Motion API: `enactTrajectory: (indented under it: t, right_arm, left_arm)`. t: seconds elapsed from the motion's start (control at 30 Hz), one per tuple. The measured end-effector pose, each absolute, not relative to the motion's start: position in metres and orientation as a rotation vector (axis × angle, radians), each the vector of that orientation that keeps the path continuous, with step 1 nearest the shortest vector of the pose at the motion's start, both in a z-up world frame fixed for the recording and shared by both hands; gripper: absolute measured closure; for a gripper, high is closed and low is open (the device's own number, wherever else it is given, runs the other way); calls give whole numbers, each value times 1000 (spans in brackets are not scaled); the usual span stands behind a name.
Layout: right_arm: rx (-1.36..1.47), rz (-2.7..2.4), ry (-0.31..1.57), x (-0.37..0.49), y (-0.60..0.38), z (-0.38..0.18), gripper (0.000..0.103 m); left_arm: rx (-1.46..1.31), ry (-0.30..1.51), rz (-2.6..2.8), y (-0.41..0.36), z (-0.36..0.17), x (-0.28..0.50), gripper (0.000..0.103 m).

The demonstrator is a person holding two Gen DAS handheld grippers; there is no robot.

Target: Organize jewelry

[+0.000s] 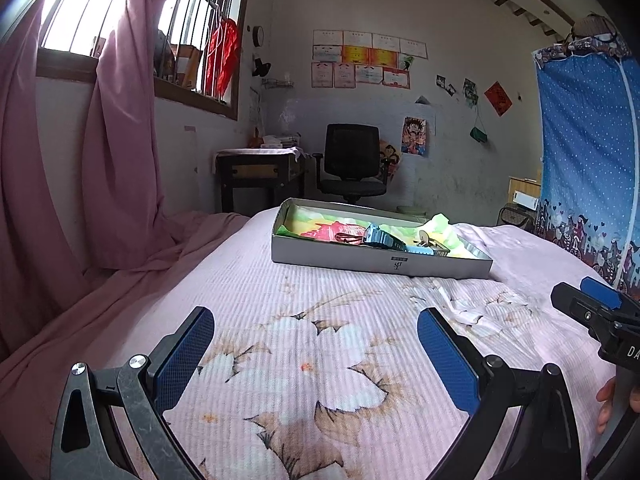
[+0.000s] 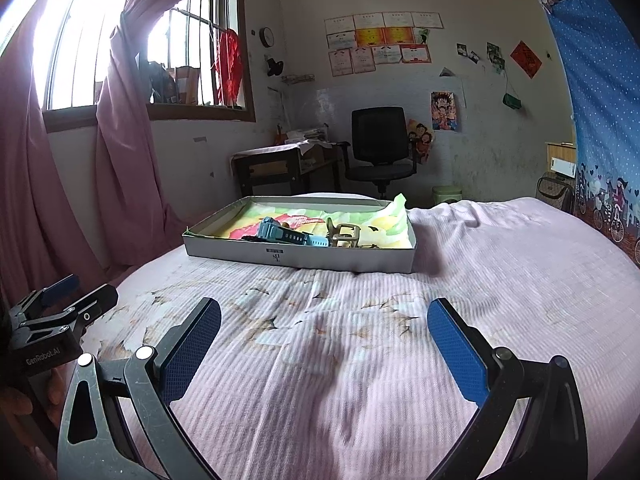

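A shallow grey cardboard box (image 1: 380, 264) (image 2: 296, 258) lined with colourful paper lies on the pink bed ahead of both grippers. Inside it lie a blue watch (image 1: 384, 238) (image 2: 294, 236), a dark red bracelet (image 1: 348, 237) and a beige hair clip (image 1: 430, 242) (image 2: 344, 234). My left gripper (image 1: 316, 348) hovers open over the flowered bedspread, well short of the box, with nothing between its fingers. My right gripper (image 2: 324, 340) is likewise open over the bedspread with nothing in it. Each gripper shows at the edge of the other's view.
The bed (image 1: 320, 360) (image 2: 500, 280) fills the foreground. Pink curtains (image 1: 80, 160) hang at the left under a barred window. Beyond the bed stand a desk (image 1: 260, 172) and a black office chair (image 1: 352, 160). A blue fabric wardrobe (image 1: 588, 152) stands at the right.
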State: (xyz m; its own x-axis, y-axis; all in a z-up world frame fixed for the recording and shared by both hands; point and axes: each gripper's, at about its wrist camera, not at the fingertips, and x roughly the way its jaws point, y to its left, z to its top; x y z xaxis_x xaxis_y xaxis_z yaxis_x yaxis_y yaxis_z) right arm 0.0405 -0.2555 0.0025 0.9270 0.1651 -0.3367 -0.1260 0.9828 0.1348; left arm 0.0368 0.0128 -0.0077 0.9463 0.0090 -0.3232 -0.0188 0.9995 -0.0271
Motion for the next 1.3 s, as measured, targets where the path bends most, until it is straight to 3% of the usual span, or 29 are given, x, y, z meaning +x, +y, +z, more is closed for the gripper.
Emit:
enactTrajectory:
  t: [1.3]
  right_arm:
    - [113,147,348,40,-256,3,2]
  left_arm:
    - [-34,327,15,12,-7,36,1]
